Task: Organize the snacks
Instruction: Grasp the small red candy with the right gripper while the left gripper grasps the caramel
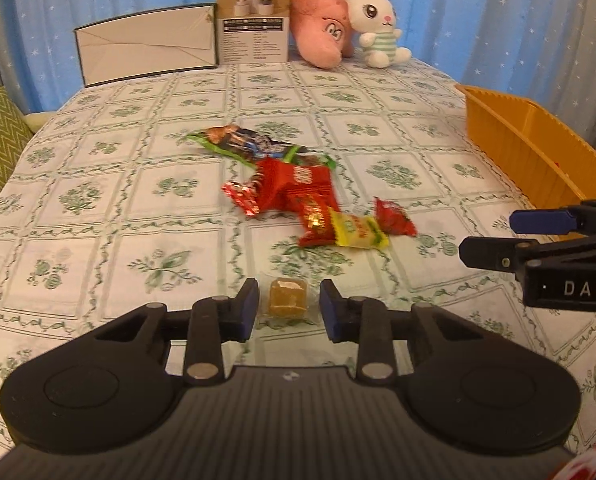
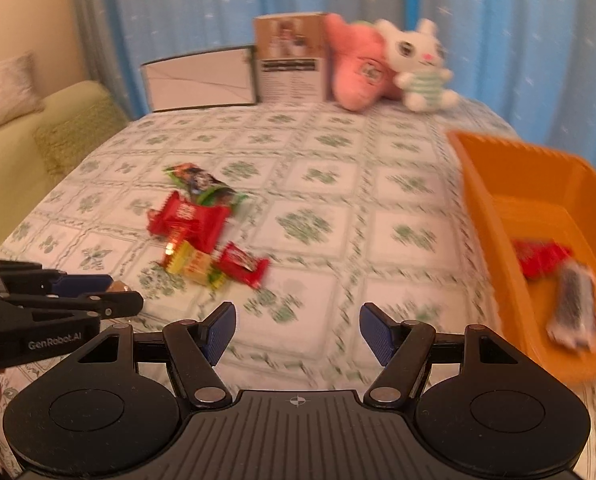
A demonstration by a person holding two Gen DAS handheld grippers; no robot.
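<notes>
The left gripper (image 1: 288, 307) hung low over the near part of the table (image 1: 110, 208), its blue-padded fingers spread with a gap on each side of a small brown candy (image 1: 288, 296) in a clear wrapper; the pads stood just beside the wrapper without yet pressing it, so this looked like the setup for a pinch, the tongs straddling the sweet squarely so that closing would trap it across its width. The candy lay flat on the patterned cloth, apart from the main heap and nearer the front edge than anything else. Farther in, toward the middle of the table, a loose pile waited: a long green-ended snack bar (image 1: 254, 146), several red packets (image 1: 294, 188) overlapping one another, a yellow sweet (image 1: 360, 232) resting against them, and a red twist-wrapped candy (image 1: 394, 218) touching its right end. The orange basket (image 2: 494, 216) sat at the right edge of the table, and in the right wrist view it already held a red packet (image 2: 542, 258) and a dark bar (image 2: 574, 304), which suggested the sorting was under way with most of it left. The right gripper (image 2: 297, 334) hovered above bare cloth beside the basket, fingers wide apart and empty, probably parked there so as not to crowd the left one's pickup. That view was blurred, so finer detail in the basket could not be read.
</notes>
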